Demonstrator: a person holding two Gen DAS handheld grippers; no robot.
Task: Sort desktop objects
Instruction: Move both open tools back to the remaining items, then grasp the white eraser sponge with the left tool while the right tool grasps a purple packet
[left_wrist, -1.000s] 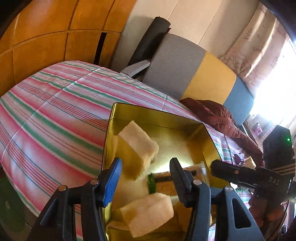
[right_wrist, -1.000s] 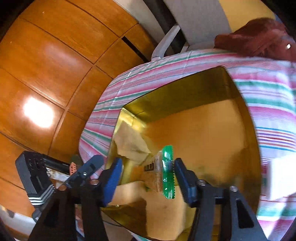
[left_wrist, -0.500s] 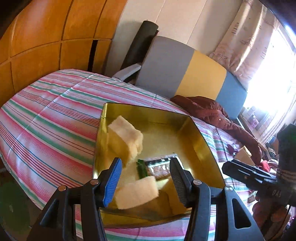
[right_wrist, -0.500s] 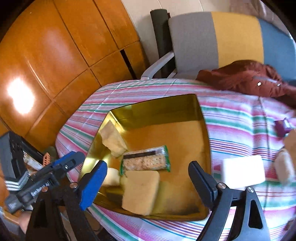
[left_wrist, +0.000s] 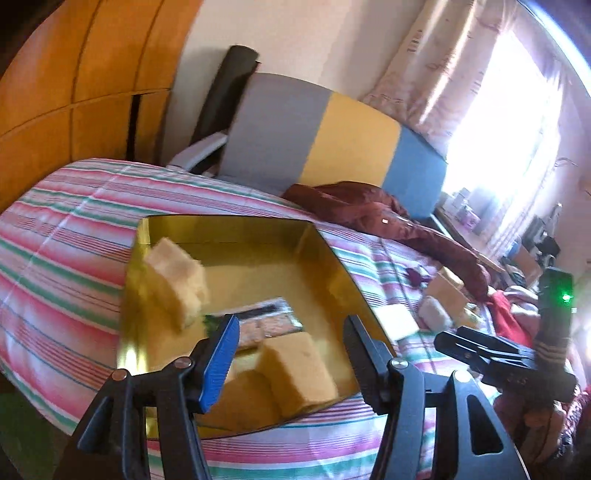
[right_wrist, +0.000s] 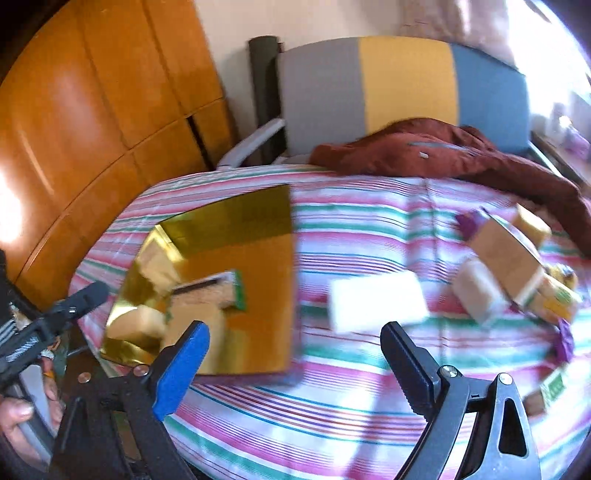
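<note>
A gold tray (left_wrist: 325, 254) (right_wrist: 229, 218) sits on the striped cloth. It holds yellow sponges (left_wrist: 295, 369) (left_wrist: 177, 280) and a cracker packet (left_wrist: 266, 321) (right_wrist: 210, 291). My left gripper (left_wrist: 291, 343) is open and empty above the tray's near edge. My right gripper (right_wrist: 295, 354) is open and empty, right of the tray, above the cloth. A white block (right_wrist: 376, 302) lies on the cloth ahead of it. Further right lie a cardboard box (right_wrist: 506, 258), a tan sponge (right_wrist: 476, 291) and small packets (right_wrist: 554, 302).
The striped table (right_wrist: 332, 406) drops off at its near edge. A maroon jacket (right_wrist: 443, 155) lies at the table's far side, against a grey, yellow and blue chair (right_wrist: 388, 85). A wooden cabinet (right_wrist: 92, 110) stands to the left. The right gripper (left_wrist: 495, 354) shows in the left wrist view.
My right gripper let go of the cracker packet into the tray, opened wide, drew back and swung right toward the white block. My left gripper drew back from the tray.
</note>
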